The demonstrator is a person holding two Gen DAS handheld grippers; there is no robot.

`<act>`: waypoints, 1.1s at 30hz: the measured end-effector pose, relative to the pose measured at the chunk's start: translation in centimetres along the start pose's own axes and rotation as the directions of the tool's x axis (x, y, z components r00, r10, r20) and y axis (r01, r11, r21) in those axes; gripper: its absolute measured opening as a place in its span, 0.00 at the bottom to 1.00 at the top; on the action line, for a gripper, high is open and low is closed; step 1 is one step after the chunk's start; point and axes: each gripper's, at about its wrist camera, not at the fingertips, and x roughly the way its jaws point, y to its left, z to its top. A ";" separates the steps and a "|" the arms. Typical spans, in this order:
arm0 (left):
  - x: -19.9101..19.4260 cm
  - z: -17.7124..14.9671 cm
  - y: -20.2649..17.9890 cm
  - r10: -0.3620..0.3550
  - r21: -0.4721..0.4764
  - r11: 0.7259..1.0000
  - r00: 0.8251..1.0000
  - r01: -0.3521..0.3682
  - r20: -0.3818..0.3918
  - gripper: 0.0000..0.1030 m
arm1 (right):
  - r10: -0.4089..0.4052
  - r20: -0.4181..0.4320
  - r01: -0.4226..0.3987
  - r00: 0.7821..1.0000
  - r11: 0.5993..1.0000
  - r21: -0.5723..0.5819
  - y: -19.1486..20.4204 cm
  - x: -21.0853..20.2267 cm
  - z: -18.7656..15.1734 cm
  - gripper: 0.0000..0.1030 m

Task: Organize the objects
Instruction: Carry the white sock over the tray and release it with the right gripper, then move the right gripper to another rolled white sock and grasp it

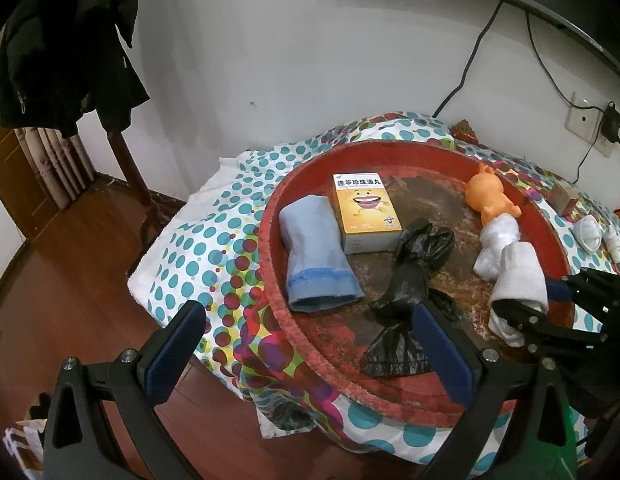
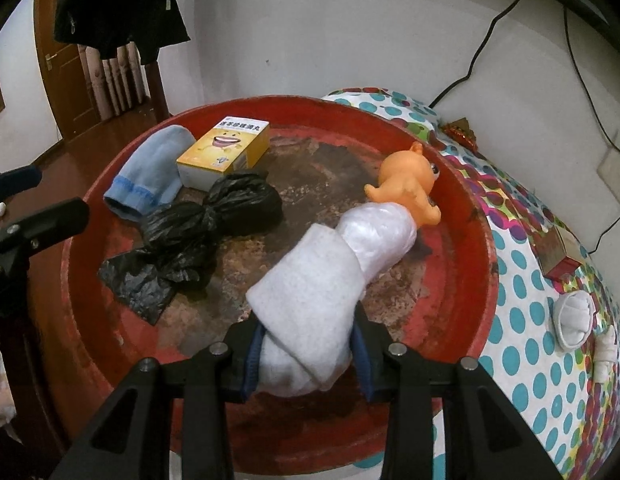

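Observation:
A round red tray point(image 1: 278, 320) point(image 2: 470, 280) lies on a dotted tablecloth. In it are a light blue cloth mitt point(image 1: 314, 252) point(image 2: 150, 176), a yellow box point(image 1: 366, 208) point(image 2: 226, 148), a knotted black plastic bag point(image 1: 414, 272) point(image 2: 198, 232) and an orange toy figure point(image 1: 490, 196) point(image 2: 406, 184). My right gripper point(image 2: 308, 344) point(image 1: 530, 300) is shut on a white cloth roll point(image 2: 310, 292) point(image 1: 518, 276), low over the tray's right half. The roll's far end, a crinkled white plastic bundle point(image 2: 382, 224), reaches the toy. My left gripper point(image 1: 310, 312) stands wide open over the tray's near rim, holding nothing.
The dotted tablecloth point(image 1: 198, 240) hangs over the table's edge to a wooden floor. On the cloth, right of the tray, lie a small red box point(image 2: 558, 252) and a white folded item point(image 2: 574, 320). A dark coat point(image 1: 62, 40) hangs on a stand at the left. Cables run down the wall.

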 end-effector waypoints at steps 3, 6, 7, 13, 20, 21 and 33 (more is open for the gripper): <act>0.1 0.0 0.0 0.001 0.000 1.000 1.000 -0.001 -0.002 1.00 | 0.001 0.000 -0.001 1.000 1.000 0.004 -0.1 -0.2 -0.1 0.42; -0.1 -0.1 0.0 0.000 0.001 1.000 1.000 0.000 0.001 1.00 | -0.014 -0.007 0.014 1.000 1.000 0.002 -0.2 -0.4 -0.3 0.47; -0.1 -0.1 -0.1 -0.001 0.001 1.000 1.000 0.001 0.001 1.00 | -0.014 -0.004 0.014 1.000 1.000 0.004 -0.3 -0.6 -0.3 0.49; -0.2 -0.1 -0.3 0.006 0.011 1.000 1.000 -0.006 0.001 1.00 | -0.011 0.009 0.011 1.000 1.000 0.020 -1.0 -2.5 -0.9 0.56; -0.3 -0.3 -1.0 0.014 0.034 0.999 1.000 -0.014 0.001 1.00 | -0.002 0.054 -0.001 0.999 0.998 0.067 -3.1 -6.0 -2.4 0.57; -0.3 -0.3 -1.1 0.015 0.037 0.999 1.000 -0.015 0.003 1.00 | -0.007 0.060 0.002 0.998 0.997 0.073 -3.5 -6.4 -2.6 0.57; -0.4 -0.7 -3.4 -0.003 0.093 0.996 1.000 0.003 0.001 1.00 | -0.259 0.011 0.241 0.966 0.911 0.334 -19.2 -8.1 -8.3 0.57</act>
